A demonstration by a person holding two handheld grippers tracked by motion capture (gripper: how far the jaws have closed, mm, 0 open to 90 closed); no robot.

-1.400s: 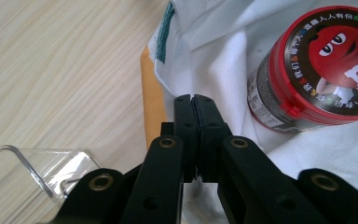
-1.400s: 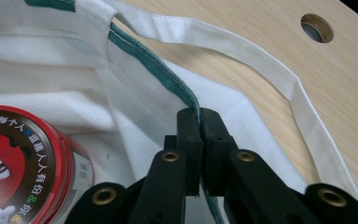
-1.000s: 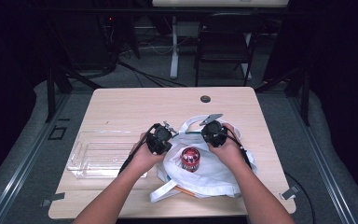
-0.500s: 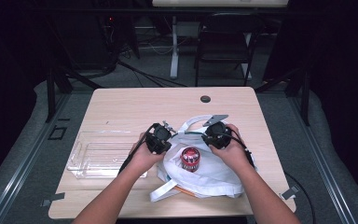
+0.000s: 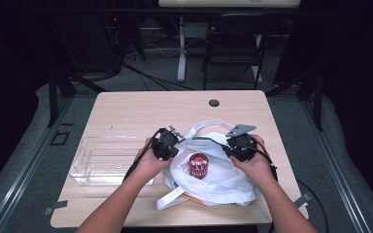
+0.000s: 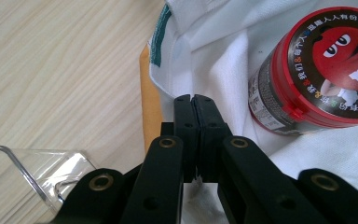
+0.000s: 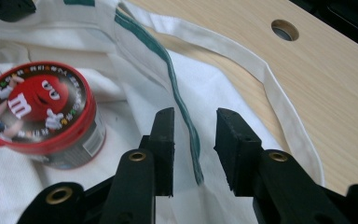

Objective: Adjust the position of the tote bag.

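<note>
While the white cloth bag point(image 5: 213, 177) lies crumpled on the near half of the wooden table point(image 5: 141, 109), we take it as our landmark for everything else. The red-lidded candy jar point(image 5: 198, 165) stands on the bag's middle, lid up, cloth bunched all around it. At the bag's left edge we see the left gripper point(image 6: 191, 100) with its jaws pressed flat together; the white cloth runs in under the tips, and we believe a fold is pinched there, though the pads hide the contact itself. At the bag's right side, the right gripper point(image 7: 193, 123) has just been opening: its jaws stand apart now, and the green-trimmed edge of the bag point(image 7: 186, 116) runs loose through the gap, neither pad pressing on it. Beyond that edge, the bag's white strap point(image 7: 270, 93) loops out across bare wood toward the round hole in the table point(image 7: 284, 29). Left of the bag, just beside it, lies the clear plastic tray point(image 5: 104, 160). An orange thing point(image 6: 151, 100) peeks out from beneath the bag's left edge.
</note>
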